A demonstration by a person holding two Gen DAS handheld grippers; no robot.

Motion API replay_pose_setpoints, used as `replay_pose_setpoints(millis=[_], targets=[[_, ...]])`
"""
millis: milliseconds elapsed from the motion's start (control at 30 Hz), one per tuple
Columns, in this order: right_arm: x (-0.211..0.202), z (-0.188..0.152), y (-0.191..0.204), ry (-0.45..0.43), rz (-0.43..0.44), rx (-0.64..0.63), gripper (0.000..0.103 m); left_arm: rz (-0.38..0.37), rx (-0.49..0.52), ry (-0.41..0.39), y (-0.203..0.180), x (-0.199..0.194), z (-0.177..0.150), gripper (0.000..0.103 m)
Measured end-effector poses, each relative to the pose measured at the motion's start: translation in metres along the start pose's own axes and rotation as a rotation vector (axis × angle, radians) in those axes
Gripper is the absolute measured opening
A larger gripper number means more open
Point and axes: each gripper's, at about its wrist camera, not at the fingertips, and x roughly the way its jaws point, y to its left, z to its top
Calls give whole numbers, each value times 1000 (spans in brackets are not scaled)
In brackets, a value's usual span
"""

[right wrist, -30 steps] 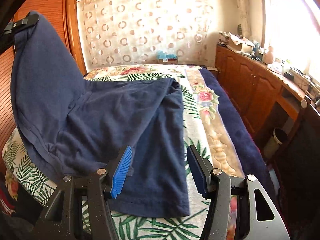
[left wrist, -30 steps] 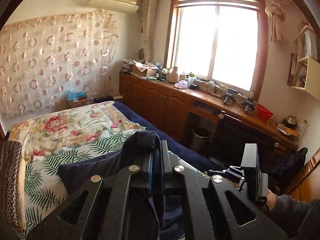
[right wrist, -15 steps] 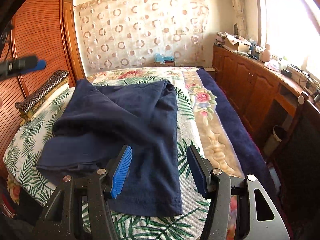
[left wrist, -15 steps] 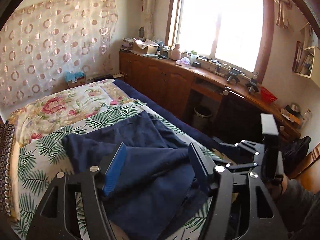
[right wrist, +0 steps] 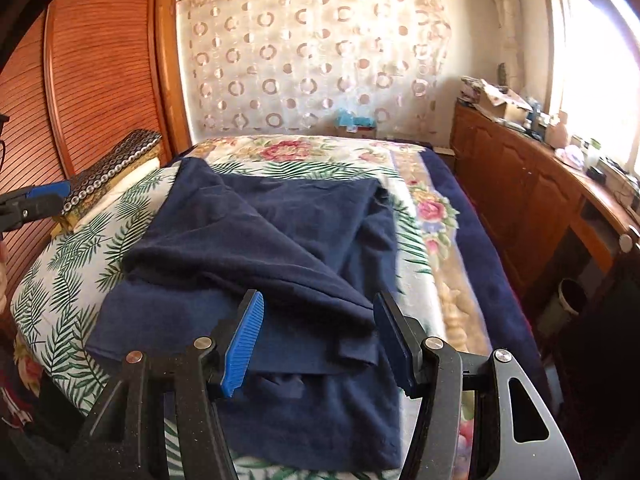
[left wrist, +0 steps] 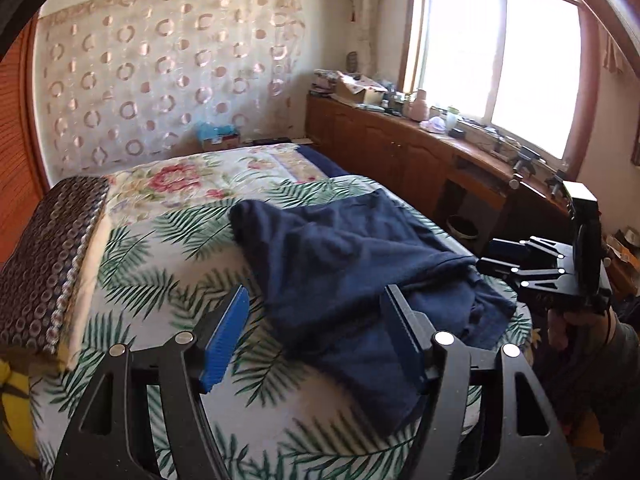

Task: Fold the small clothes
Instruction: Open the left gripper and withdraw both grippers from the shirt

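Observation:
A navy garment (left wrist: 340, 252) lies on the bed's floral cover (left wrist: 168, 280), its left part laid over the rest in a loose, rumpled fold (right wrist: 256, 236). My left gripper (left wrist: 316, 300) hovers just above the cloth's near left edge, jaws opening, with nothing pinched between the blue pads. In the right wrist view it shows at the far left (right wrist: 36, 200). My right gripper (right wrist: 318, 304) stands open over the near hem, its pads apart from the cloth. From the left wrist view it appears at the garment's right corner (left wrist: 532, 268), in a person's hand.
A patterned cushion (left wrist: 48, 260) lies at the bed's left edge by a slatted wooden wardrobe (right wrist: 80, 60). Wooden cabinets (right wrist: 520, 184) with clutter on top run under the window on the right. A waste bin (right wrist: 572, 296) stands beside them.
The left gripper has let go of the lifted part of the garment, which dropped folded over the rest. That gripper has opened and sunk toward the bed's left side.

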Motion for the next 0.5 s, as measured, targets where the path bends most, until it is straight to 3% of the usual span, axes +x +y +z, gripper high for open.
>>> replay_pose_setpoints(millis=[133,500], targets=[[16,11,17,12,39,-35,59,52,-14,5,17,-1,-12,69],[58,40,66,33,132,-153,59,99,-55,-1,44,-7,-28,69]])
